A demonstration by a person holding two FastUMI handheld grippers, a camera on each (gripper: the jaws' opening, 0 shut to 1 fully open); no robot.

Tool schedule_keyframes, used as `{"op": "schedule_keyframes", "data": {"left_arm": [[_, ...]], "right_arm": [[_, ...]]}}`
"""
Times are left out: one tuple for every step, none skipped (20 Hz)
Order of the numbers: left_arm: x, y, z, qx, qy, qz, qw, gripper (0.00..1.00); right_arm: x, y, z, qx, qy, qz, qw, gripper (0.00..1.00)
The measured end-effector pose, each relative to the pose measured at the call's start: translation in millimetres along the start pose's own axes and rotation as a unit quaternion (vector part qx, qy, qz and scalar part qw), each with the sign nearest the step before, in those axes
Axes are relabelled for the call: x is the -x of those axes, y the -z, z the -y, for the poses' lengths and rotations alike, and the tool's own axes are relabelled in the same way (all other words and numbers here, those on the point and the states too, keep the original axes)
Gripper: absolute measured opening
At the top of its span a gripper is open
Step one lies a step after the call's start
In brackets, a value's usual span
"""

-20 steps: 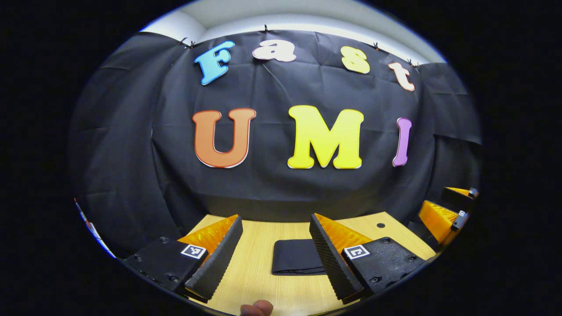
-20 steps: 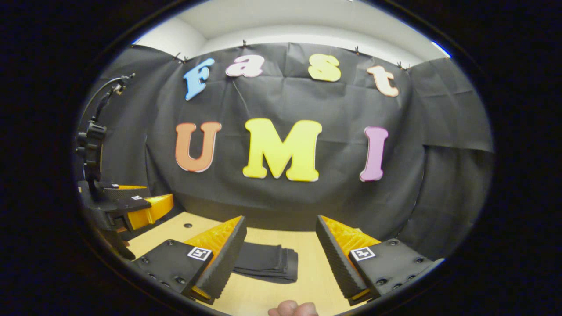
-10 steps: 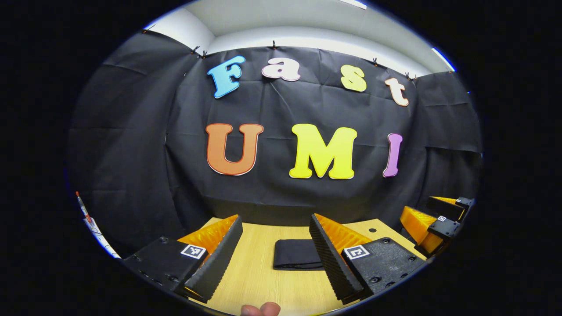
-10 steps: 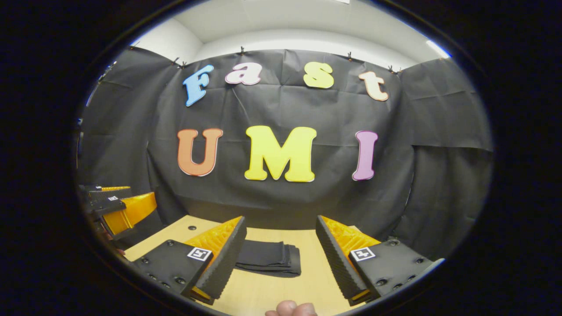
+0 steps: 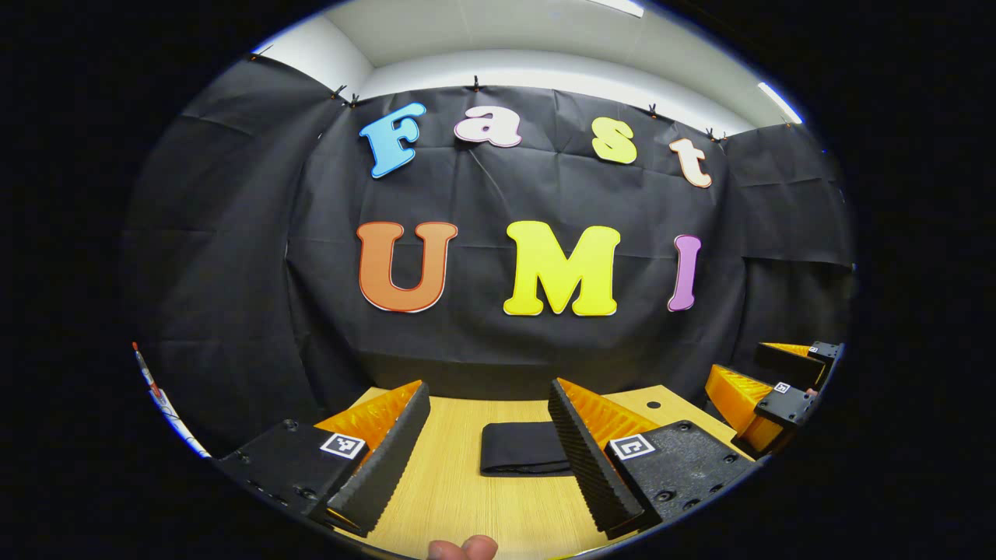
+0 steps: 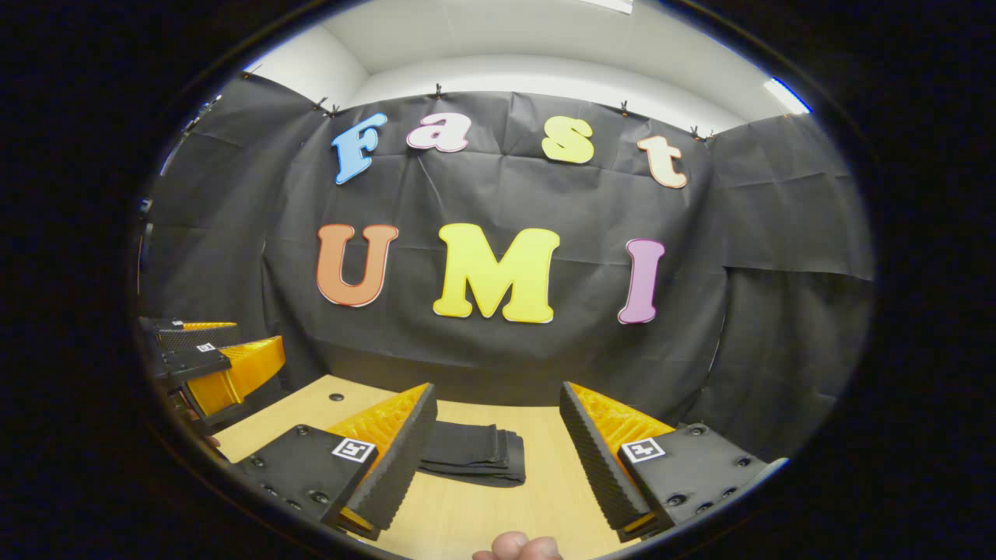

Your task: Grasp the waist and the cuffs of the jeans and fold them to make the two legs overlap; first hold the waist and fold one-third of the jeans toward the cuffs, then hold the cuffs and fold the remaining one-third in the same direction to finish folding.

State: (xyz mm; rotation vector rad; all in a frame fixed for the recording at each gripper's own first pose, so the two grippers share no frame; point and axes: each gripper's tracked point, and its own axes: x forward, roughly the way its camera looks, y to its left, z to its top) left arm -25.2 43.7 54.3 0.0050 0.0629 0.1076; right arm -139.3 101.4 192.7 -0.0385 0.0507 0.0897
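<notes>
- Both jaws are spread wide with nothing between them: your left gripper (image 5: 489, 455) and your right gripper (image 6: 498, 459) are each held up off the table, not touching any cloth.
- Your jeans (image 5: 520, 449) are lying on the wooden table (image 5: 459, 498) as a small dark folded bundle, flat and compact, out past the fingers.
- From the left gripper view, the bundle sits just ahead of the gap between the fingers, and its right end is hidden behind the right-hand finger (image 5: 580, 459).
- From the right gripper view, the same jeans (image 6: 475, 453) sit left of centre, with their left end tucked behind the left-hand finger (image 6: 393, 463). You can see stacked layers along the right edge of the bundle there.
- Your right gripper (image 5: 766, 389) also turns up at the far right edge of the left gripper view, raised beside the table and well apart from the jeans.
- Same deal mirrored: your left gripper (image 6: 206, 362) shows at the far left edge of the right gripper view, also well clear of the bundle.
- A fingertip (image 5: 464, 548) of your hand pokes in at the bottom of the left gripper view, and another fingertip (image 6: 517, 547) at the bottom of the right gripper view.
- One small dark hole (image 5: 653, 404) sits in the tabletop near the far right corner.
</notes>
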Motion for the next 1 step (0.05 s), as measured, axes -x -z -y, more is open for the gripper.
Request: {"op": "schedule_keyframes", "data": {"left_arm": [[-0.8,-0.1,0.0,-0.001,0.0,0.0,1.0,0.87]], "right_arm": [[1.9,-1.2,0.0,0.001,0.001,0.002,1.0,0.99]]}}
